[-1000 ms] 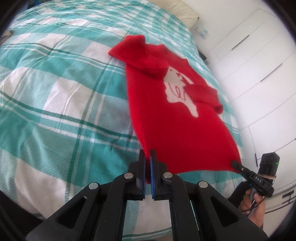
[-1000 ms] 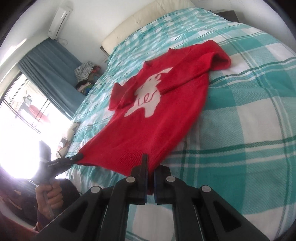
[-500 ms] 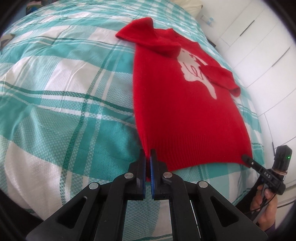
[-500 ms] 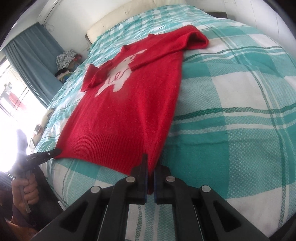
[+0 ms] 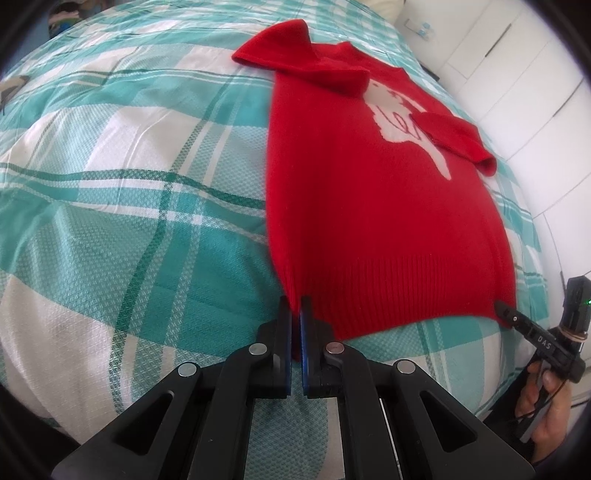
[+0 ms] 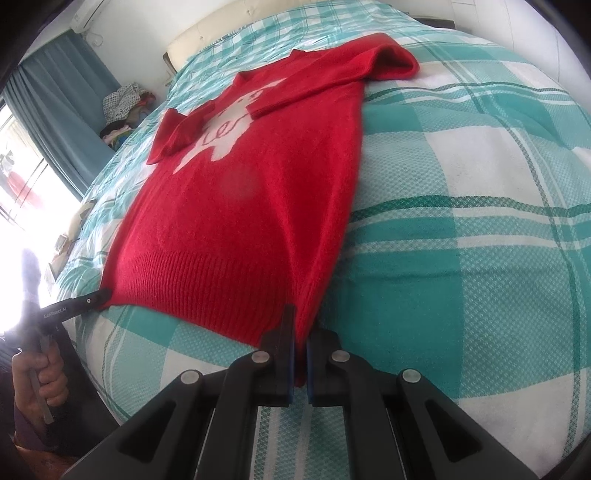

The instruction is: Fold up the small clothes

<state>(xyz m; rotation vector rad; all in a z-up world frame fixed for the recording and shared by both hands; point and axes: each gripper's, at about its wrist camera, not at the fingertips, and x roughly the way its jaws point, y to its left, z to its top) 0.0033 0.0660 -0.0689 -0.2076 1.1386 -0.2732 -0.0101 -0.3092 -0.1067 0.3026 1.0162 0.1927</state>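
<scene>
A small red sweater (image 5: 373, 206) with a white figure on its chest lies flat on the bed, both sleeves folded inward over the front; it also shows in the right wrist view (image 6: 251, 206). My left gripper (image 5: 294, 308) is shut on the sweater's left hem corner. My right gripper (image 6: 301, 317) is shut on the right hem corner. Each gripper shows in the other's view, my right gripper (image 5: 504, 309) at the far hem corner and my left gripper (image 6: 99, 295) likewise. The hem is stretched between them, low over the bed.
The bed has a teal and white checked cover (image 5: 129, 192). White wardrobe doors (image 5: 517, 55) stand to the right of the bed. A blue curtain (image 6: 55, 92), a window and a pile of clothes (image 6: 122, 107) are on the left side. A headboard (image 6: 221, 33) is at the far end.
Both grippers have pulled the hem toward me and lowered it. The sweater now lies flatter and straighter on the bed, with the hem close to the near edge.
</scene>
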